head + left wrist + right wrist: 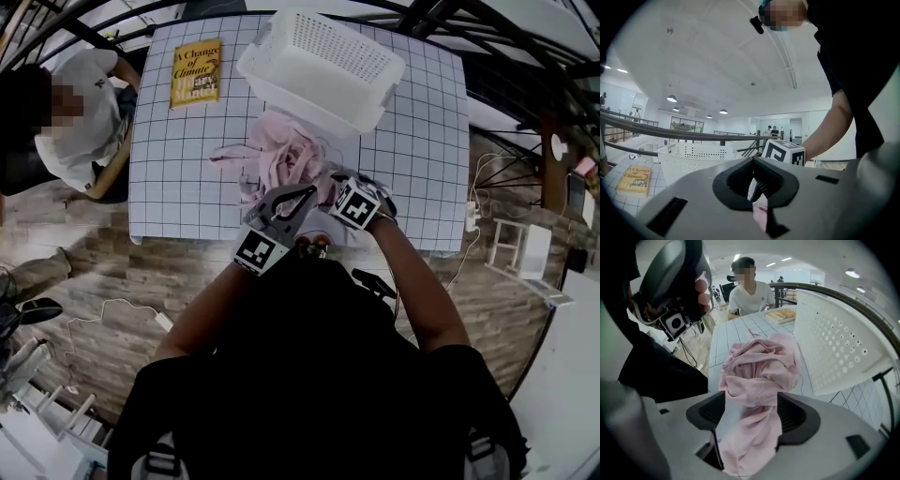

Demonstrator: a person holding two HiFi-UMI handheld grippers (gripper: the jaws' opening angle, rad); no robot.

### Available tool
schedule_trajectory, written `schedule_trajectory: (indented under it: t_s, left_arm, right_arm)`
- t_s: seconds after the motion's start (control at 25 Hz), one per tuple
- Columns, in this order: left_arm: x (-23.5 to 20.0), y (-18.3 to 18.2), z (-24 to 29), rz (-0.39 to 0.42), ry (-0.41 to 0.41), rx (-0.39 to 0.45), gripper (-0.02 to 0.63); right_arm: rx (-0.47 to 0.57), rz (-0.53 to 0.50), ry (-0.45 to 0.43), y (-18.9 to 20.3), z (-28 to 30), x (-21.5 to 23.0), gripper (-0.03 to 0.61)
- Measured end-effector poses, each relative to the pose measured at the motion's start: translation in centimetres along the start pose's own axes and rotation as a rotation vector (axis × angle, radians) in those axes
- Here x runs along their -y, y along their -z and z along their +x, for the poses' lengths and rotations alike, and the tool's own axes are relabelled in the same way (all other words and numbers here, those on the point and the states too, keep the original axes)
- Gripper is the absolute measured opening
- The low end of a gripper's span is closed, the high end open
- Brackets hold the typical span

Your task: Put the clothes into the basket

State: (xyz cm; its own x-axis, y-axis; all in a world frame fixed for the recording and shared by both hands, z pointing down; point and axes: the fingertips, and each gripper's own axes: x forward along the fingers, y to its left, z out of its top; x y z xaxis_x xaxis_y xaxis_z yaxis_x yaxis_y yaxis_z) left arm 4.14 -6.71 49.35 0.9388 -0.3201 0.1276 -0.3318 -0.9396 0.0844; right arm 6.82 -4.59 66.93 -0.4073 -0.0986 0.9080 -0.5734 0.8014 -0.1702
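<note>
The pink garment [286, 155] lies bunched on the gridded table [187, 178], just on the near side of the white basket [319, 66]; we judge it gathered there for lifting in. Our left gripper [759, 208] pinches a fold of it. Our right gripper [752, 416] stands wide apart, with cloth lying loose between its jaws.

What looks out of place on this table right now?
The pink garment lies bunched on the table beside the white basket, not inside it. The basket sits skewed to the table's grid lines. Nothing looks spilled or damaged.
</note>
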Motion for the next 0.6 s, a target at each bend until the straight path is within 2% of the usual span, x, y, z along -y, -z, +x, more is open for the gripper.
schedule_trajectory:
  t_s: [0.12,0.32,0.48,0.6]
  left_arm:
    - [-0.7,1.4,0.1,-0.011,-0.016,-0.006,0.003]
    - [-1.3,2.6,0.1,-0.031,-0.026,-0.020,0.003]
    - [-1.6,3.1,-0.1,-0.042,-0.029,-0.025,0.003]
    - [-1.7,3.3,-0.3,-0.050,-0.038,-0.024,0.003]
  right_arm:
    - [-0.056,-0.013,0.009,0.3,1.3,0.6,0.366]
    - [-0.064,0.022,0.021,0.1,2.9,1.9,0.409]
    - [-0.079,0.031,-0.011,0.0,4.7,2.2,0.448]
    - [-0.130,0.008,-0.028,0.7,6.2,2.2,0.466]
